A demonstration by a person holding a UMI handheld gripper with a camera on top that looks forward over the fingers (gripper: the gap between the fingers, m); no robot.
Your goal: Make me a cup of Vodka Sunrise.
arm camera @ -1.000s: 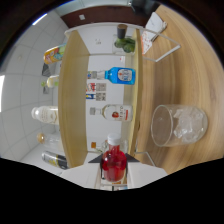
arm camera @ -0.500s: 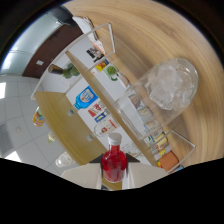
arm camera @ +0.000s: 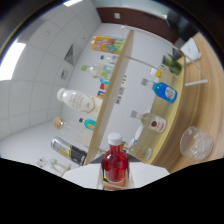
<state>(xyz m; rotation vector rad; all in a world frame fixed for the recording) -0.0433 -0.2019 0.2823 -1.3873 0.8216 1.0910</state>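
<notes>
A small red bottle (arm camera: pixel 115 165) with a white cap stands between my fingers, and my gripper (arm camera: pixel 115 178) is shut on it. The view is rolled to one side, so the shelf and table appear tilted. A clear glass (arm camera: pixel 196 142) with ice sits on the wooden table (arm camera: pixel 212 95), off to the right of the held bottle and beyond my fingers. Most of the fingers are hidden; only pale parts show beside the bottle's base.
A wooden shelf (arm camera: pixel 114 90) against a white wall carries a blue bottle (arm camera: pixel 165 91), a clear bottle with a red label (arm camera: pixel 153 121), a white bottle (arm camera: pixel 76 101), a dark bottle (arm camera: pixel 70 150) and several others. A green plant (arm camera: pixel 173 64) stands at its far end.
The view has rolled and swung while the red bottle stayed fixed between the fingers. The ice glass, large and close half a second ago, is now smaller and farther off to the right.
</notes>
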